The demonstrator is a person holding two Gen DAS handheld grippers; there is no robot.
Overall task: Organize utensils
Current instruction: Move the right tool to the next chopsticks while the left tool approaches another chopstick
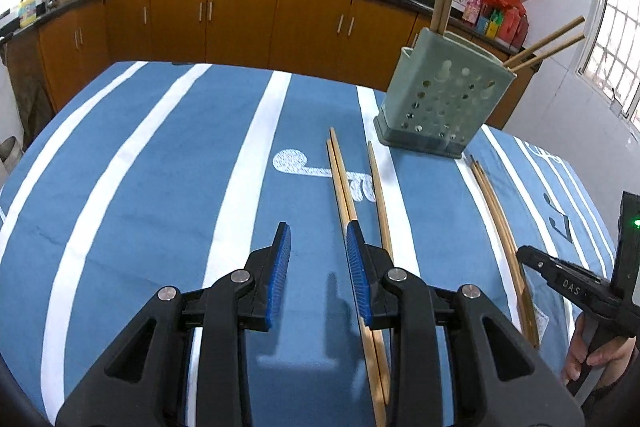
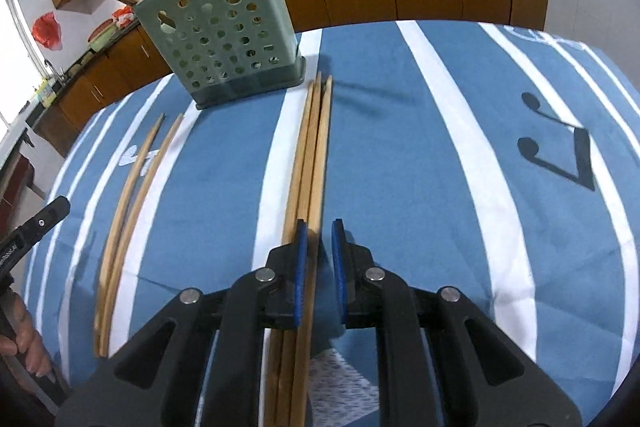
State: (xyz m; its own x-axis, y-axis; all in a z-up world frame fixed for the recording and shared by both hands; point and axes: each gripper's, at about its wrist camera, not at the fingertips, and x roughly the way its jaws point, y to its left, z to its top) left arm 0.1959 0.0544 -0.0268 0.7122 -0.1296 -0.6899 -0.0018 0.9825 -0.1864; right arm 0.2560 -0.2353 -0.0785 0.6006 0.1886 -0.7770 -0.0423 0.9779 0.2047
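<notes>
Chopsticks lying lengthwise, straight out ahead of the right gripper

So the bundle of chopsticks (image 2: 310,163) on the striped cloth (image 2: 400,147) runs along the right gripper (image 2: 319,259) line, tips pointing at the green holder (image 2: 224,43) standing just past their far end. Its jaws are slightly apart and straddle at least one stick, not clamped yet as far as I can tell. The left gripper (image 1: 319,267) is wide apart and holds nothing, with the other loose chopsticks (image 1: 340,183) running under its right finger. The right one looks better lined up for the grab. A few sticks already stand in the holder.
</notes>
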